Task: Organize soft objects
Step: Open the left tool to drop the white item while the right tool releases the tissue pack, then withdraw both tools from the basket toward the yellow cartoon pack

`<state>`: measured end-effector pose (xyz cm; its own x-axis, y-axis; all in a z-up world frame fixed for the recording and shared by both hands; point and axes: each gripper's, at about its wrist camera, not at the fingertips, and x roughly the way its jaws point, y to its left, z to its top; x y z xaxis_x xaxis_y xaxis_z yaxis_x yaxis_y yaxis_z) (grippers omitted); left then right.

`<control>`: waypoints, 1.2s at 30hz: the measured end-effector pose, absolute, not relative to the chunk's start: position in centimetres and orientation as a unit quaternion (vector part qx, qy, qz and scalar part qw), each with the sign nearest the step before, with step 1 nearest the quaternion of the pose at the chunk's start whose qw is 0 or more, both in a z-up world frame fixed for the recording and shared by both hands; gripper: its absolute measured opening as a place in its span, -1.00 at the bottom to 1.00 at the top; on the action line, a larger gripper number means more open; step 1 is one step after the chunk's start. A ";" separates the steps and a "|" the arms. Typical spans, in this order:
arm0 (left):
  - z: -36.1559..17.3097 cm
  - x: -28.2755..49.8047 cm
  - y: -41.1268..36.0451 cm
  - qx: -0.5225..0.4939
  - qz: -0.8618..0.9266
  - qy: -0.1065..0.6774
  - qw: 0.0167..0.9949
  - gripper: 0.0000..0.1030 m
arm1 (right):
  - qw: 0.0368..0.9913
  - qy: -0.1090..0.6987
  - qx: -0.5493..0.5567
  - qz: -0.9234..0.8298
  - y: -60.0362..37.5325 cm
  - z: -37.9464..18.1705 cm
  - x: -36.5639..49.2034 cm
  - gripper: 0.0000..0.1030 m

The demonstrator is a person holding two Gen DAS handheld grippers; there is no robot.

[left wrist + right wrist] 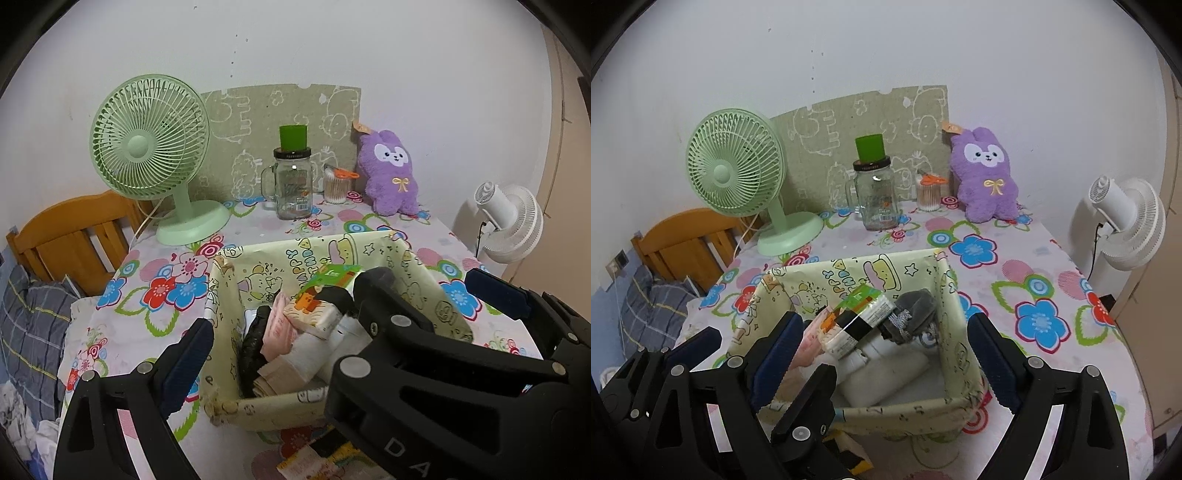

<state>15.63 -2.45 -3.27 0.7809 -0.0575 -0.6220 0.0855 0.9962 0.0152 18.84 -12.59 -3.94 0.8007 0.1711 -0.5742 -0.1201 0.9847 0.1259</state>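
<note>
A pale yellow cartoon-print fabric box stands on the flowered tablecloth. It holds tissue packs, a black bundle, white rolls and grey socks. A purple plush bunny leans on the back wall, apart from the box. My left gripper is open over the box. My right gripper is open, its fingers on either side of the box's near end. Both are empty.
A green desk fan, a glass jar with green cup and a cotton swab tub stand at the back. A white fan stands right of the table, a wooden chair left. A tissue pack lies near.
</note>
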 end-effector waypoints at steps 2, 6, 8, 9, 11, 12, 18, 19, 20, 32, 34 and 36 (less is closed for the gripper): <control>-3.1 15.2 -2.5 0.021 -0.039 0.326 0.944 0.85 | 0.949 0.303 0.042 0.075 -12.8 -3.7 18.3 0.80; -2.7 14.3 -2.8 0.021 -0.042 0.320 0.946 0.85 | 0.951 0.298 0.043 0.072 -13.1 -3.3 17.1 0.80; -2.6 13.8 -2.9 0.021 -0.044 0.317 0.947 0.85 | 0.952 0.296 0.042 0.070 -13.2 -3.1 16.6 0.80; -2.5 13.5 -3.0 0.021 -0.044 0.316 0.948 0.85 | 0.952 0.295 0.041 0.069 -13.3 -3.0 16.2 0.80; -2.5 13.0 -3.1 0.020 -0.045 0.314 0.948 0.85 | 0.953 0.293 0.039 0.067 -13.4 -2.8 15.7 0.80; -2.4 12.7 -3.1 0.020 -0.045 0.313 0.949 0.85 | 0.953 0.293 0.038 0.066 -13.4 -2.8 15.5 0.80; -2.5 11.4 -3.3 0.018 -0.048 0.309 0.950 0.82 | 0.955 0.290 0.033 0.058 -13.7 -2.6 13.8 0.80; -2.5 11.1 -3.3 0.018 -0.048 0.308 0.950 0.82 | 0.955 0.290 0.032 0.057 -13.7 -2.6 13.5 0.80; -2.5 10.9 -3.4 0.017 -0.048 0.308 0.950 0.82 | 0.955 0.290 0.031 0.057 -13.7 -2.7 13.3 0.80; -3.7 8.1 -3.6 0.013 -0.055 0.305 0.951 0.77 | 0.956 0.288 0.032 0.049 -14.1 -3.7 10.4 0.80; -4.1 7.7 -3.6 0.012 -0.058 0.306 0.950 0.77 | 0.955 0.290 0.029 0.047 -14.1 -4.1 10.0 0.80; -4.5 7.5 -3.6 0.011 -0.059 0.307 0.950 0.77 | 0.956 0.290 0.028 0.046 -14.1 -4.5 9.7 0.80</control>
